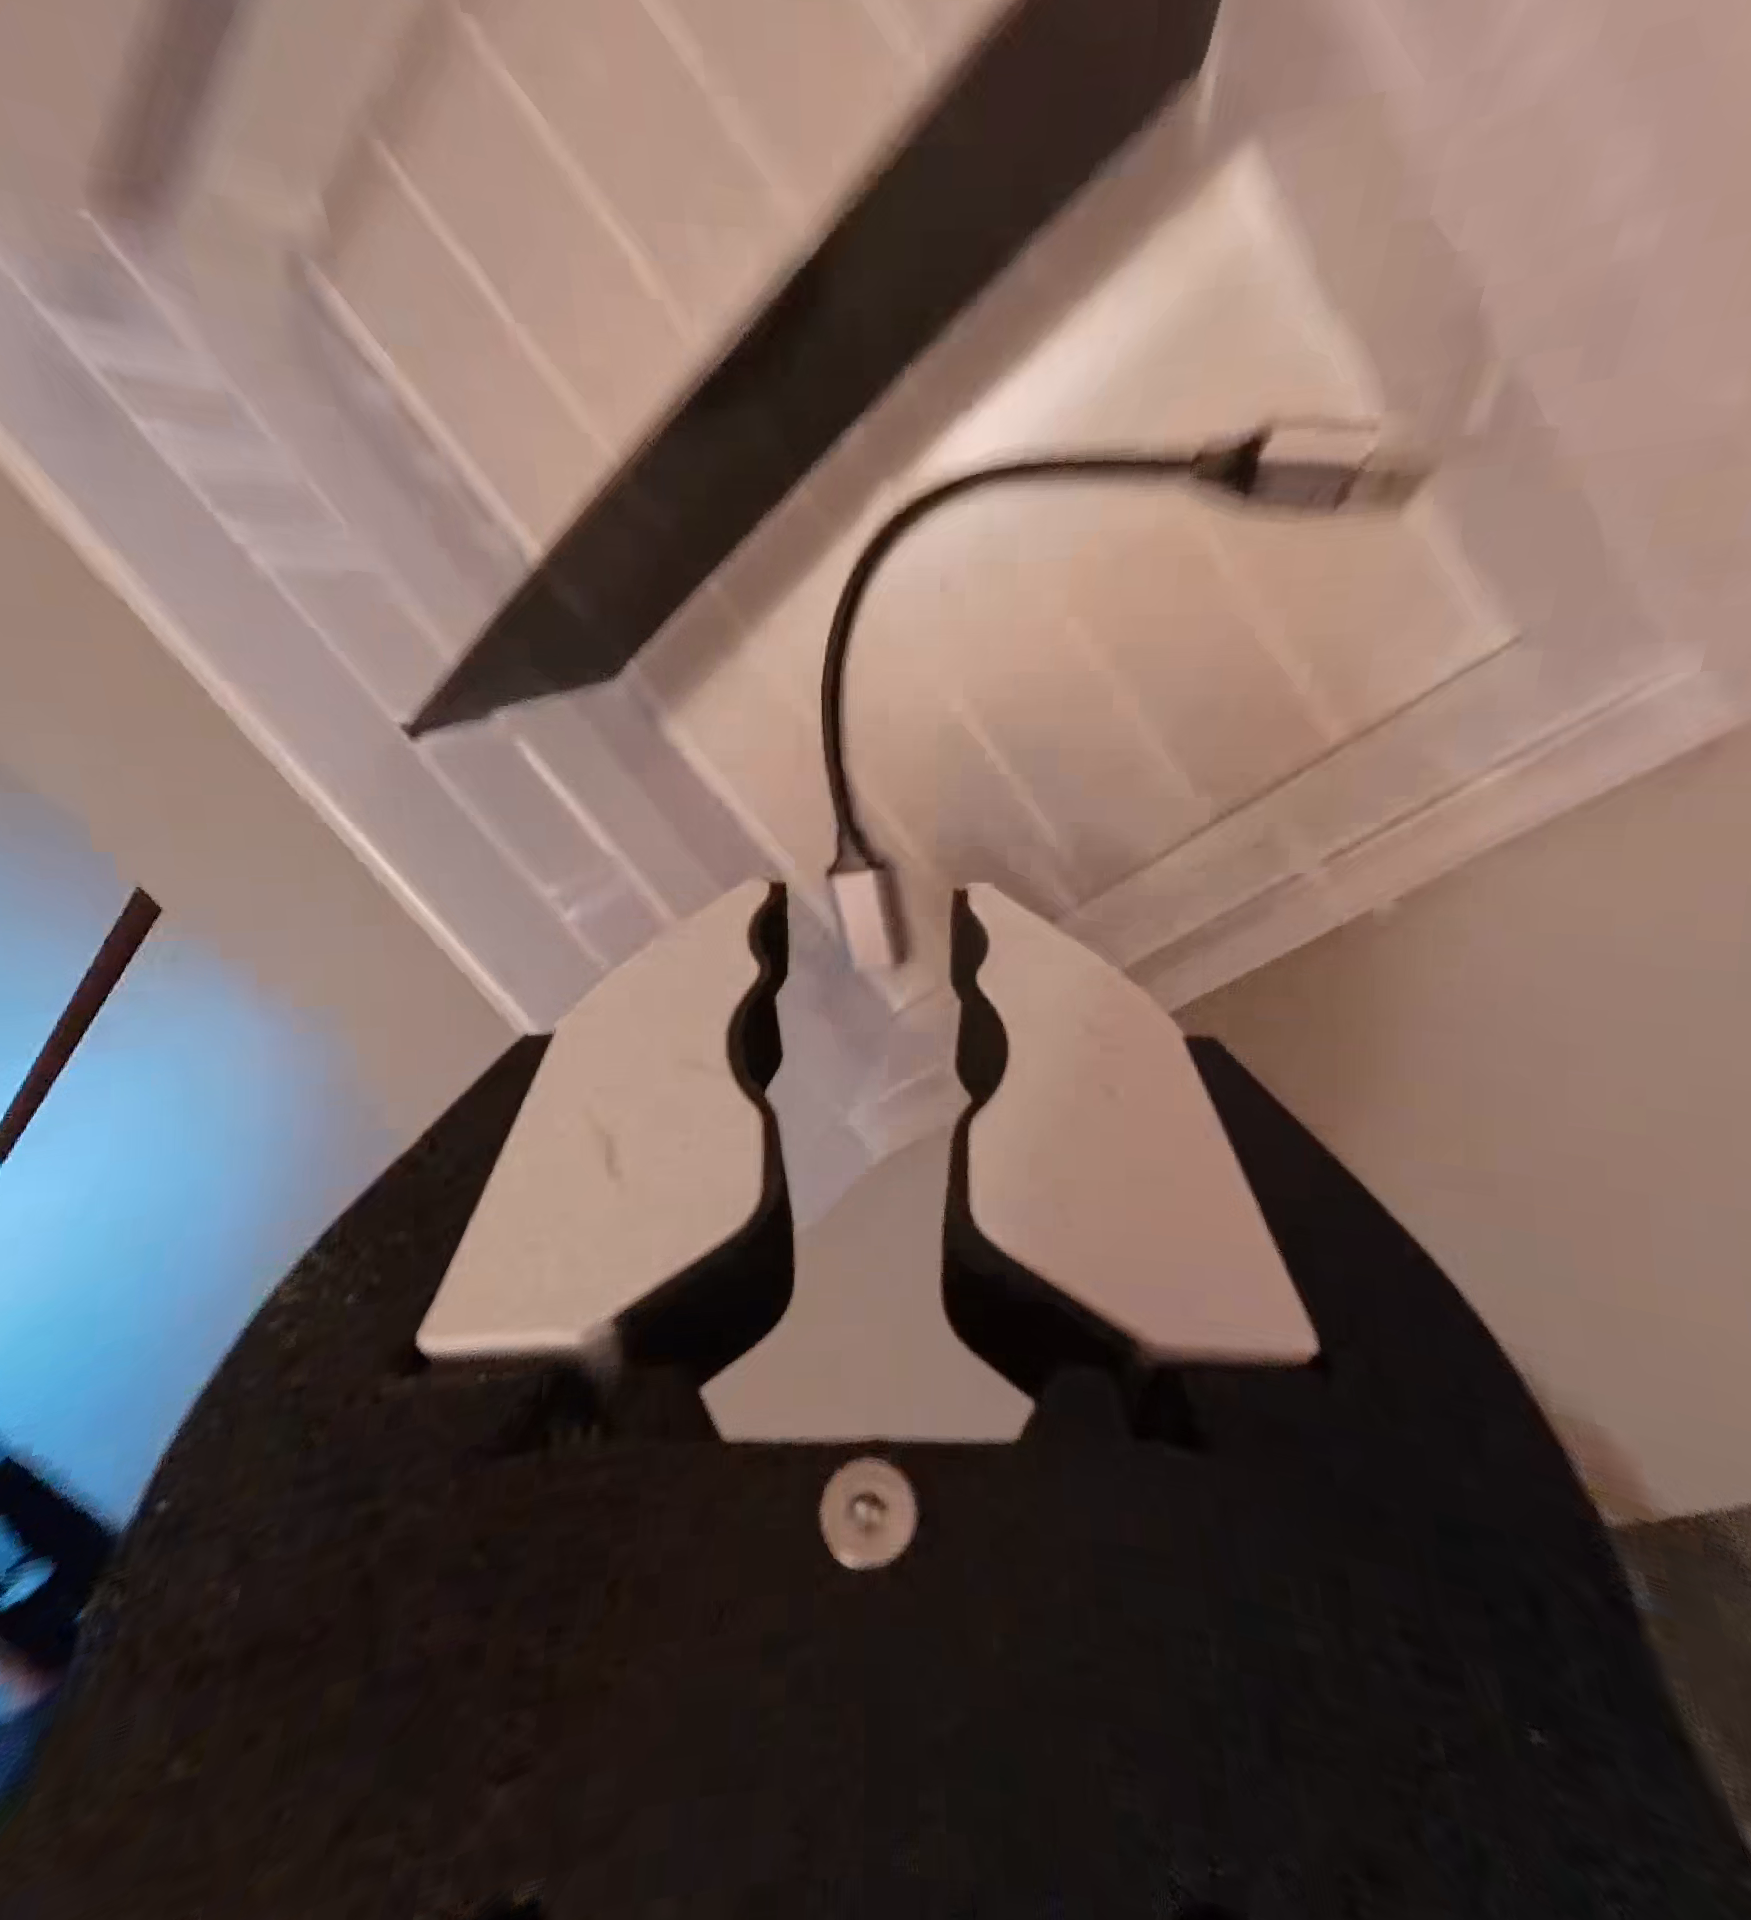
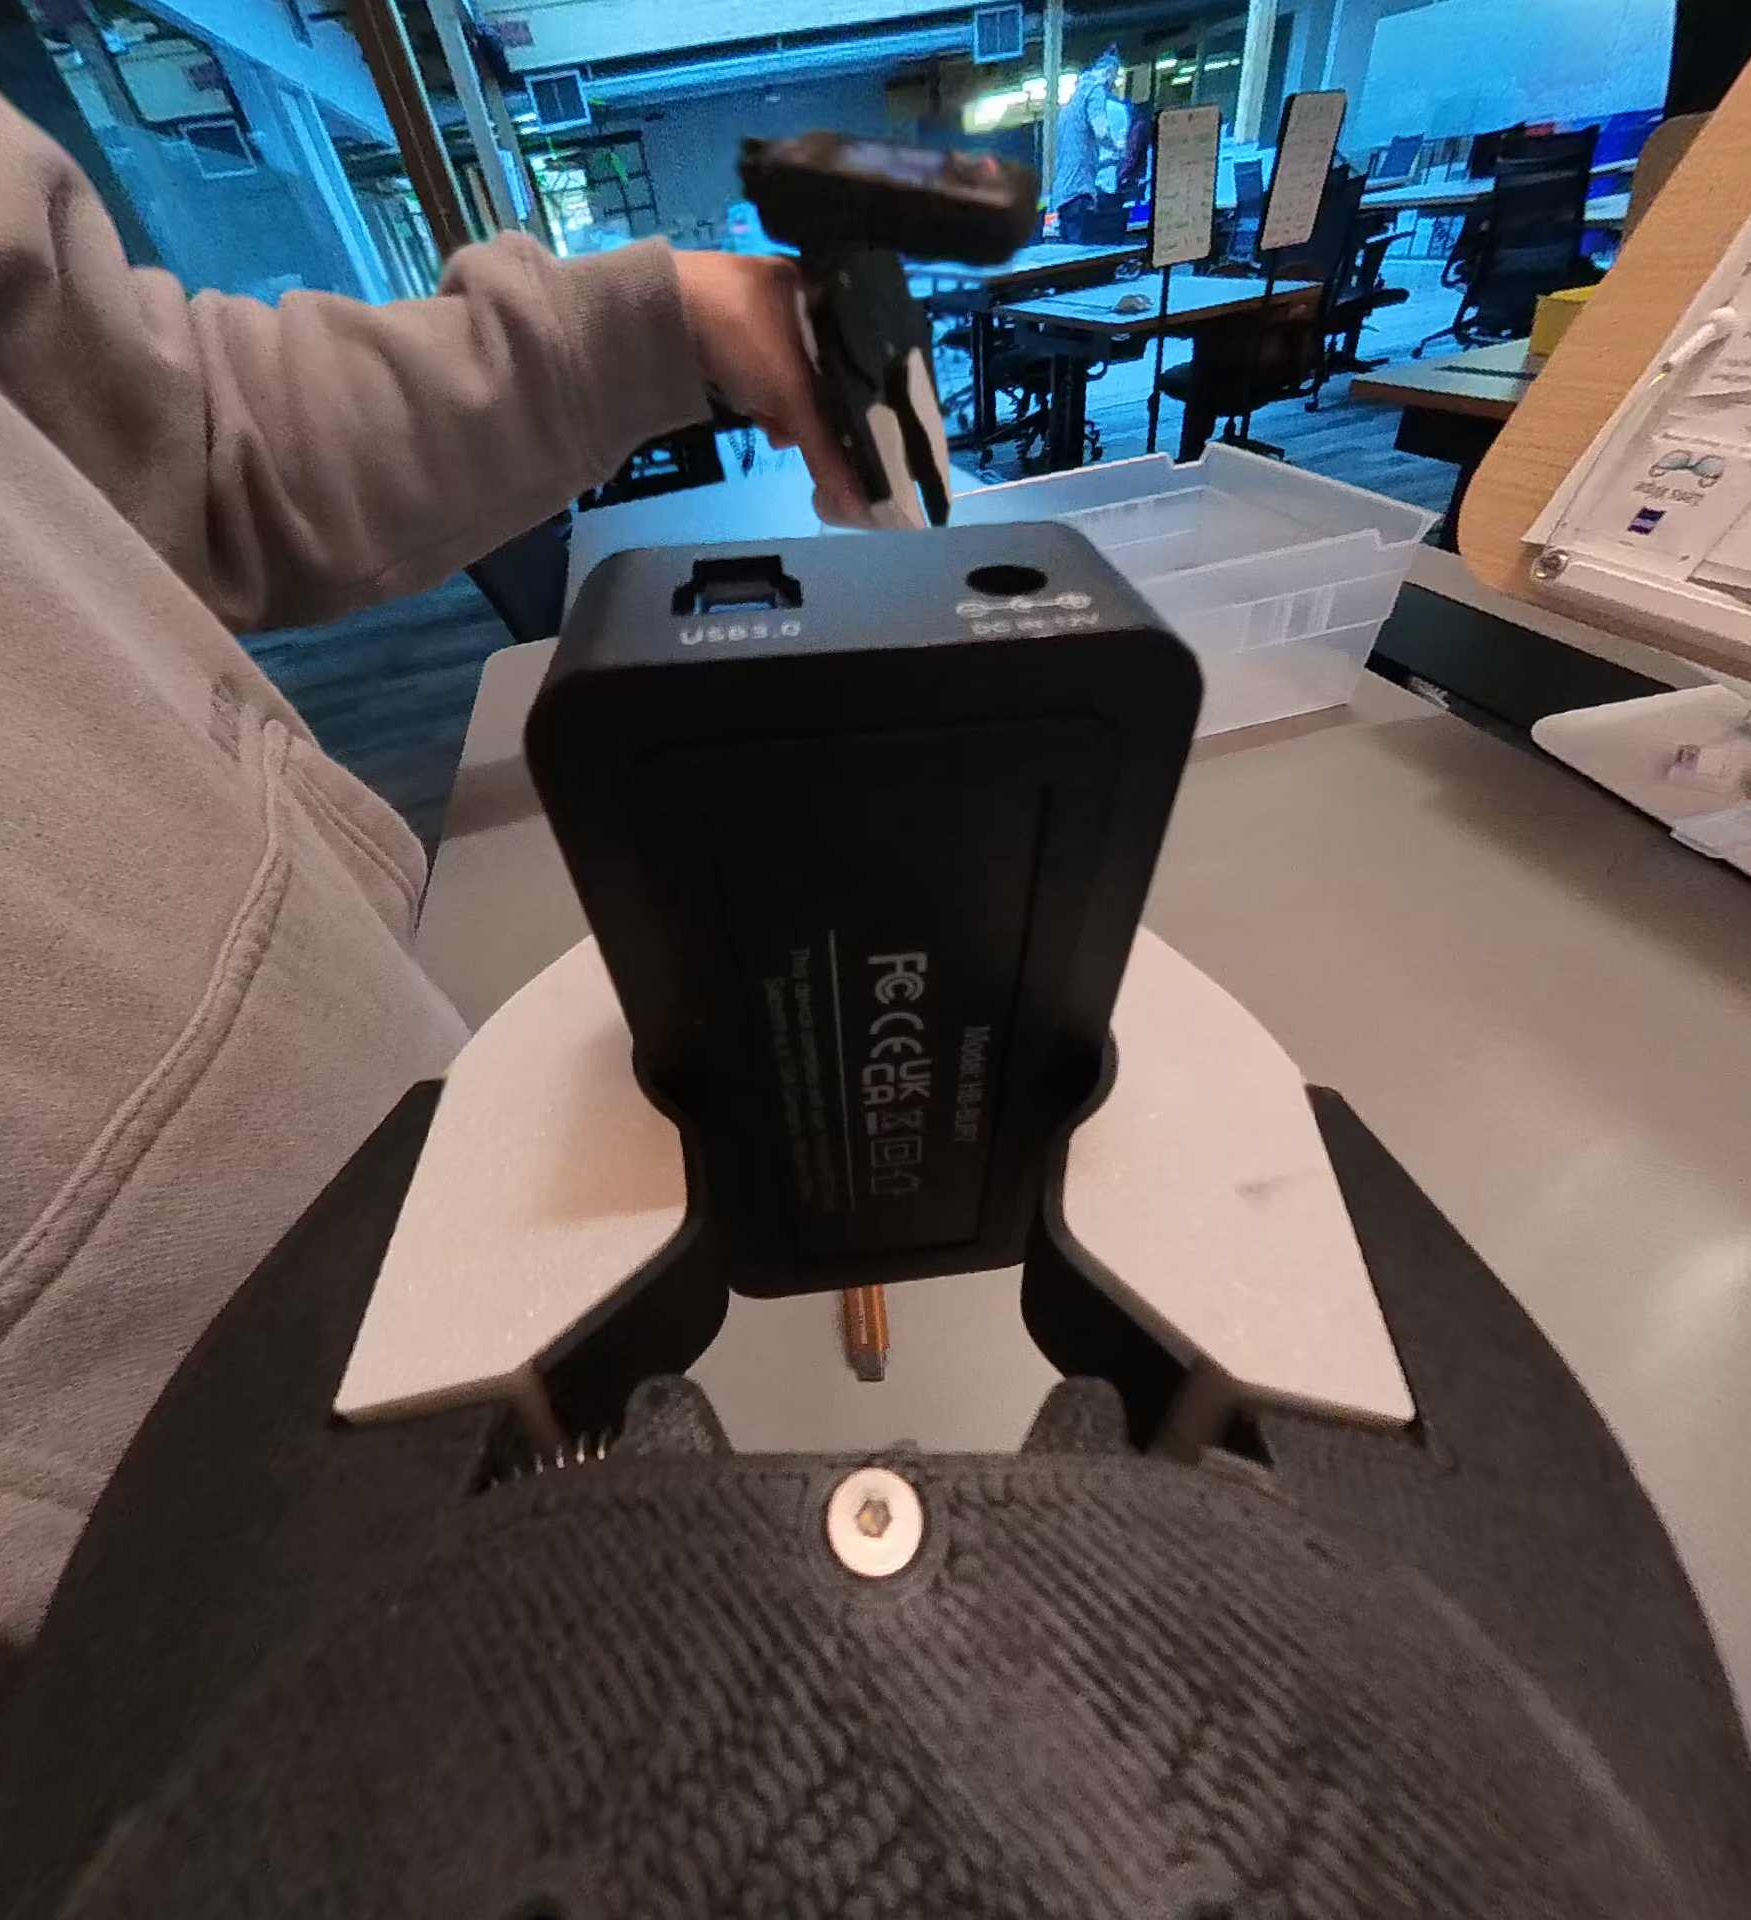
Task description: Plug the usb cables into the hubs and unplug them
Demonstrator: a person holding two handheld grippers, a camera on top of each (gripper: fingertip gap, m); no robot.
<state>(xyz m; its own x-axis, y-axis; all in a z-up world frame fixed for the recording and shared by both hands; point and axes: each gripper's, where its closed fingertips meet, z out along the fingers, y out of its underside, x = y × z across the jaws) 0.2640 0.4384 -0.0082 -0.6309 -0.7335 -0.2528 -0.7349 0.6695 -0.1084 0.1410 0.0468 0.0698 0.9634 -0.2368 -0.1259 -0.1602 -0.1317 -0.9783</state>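
In the left wrist view, my left gripper (image 1: 871, 904) is open and points down into a clear plastic bin (image 1: 1266, 727). A short black USB cable (image 1: 850, 644) lies in the bin. Its near silver plug (image 1: 866, 920) sits between my fingertips and nothing grips it. Its far plug (image 1: 1297, 473) lies at the upper right. In the right wrist view, my right gripper (image 2: 871, 997) is shut on a black USB hub (image 2: 850, 831) and holds it upright above the grey table (image 2: 1422, 1039). The hub's port end faces away. The left gripper (image 2: 912, 499) shows behind it, over the bin (image 2: 1214, 582).
A person's grey sleeve (image 2: 175, 727) fills the left of the right wrist view. A wooden board with papers (image 2: 1681, 364) and a white tray (image 2: 1681, 769) stand at the right. A small copper-coloured piece (image 2: 866, 1330) shows under the hub. A dark bar (image 1: 798, 364) crosses the left wrist view.
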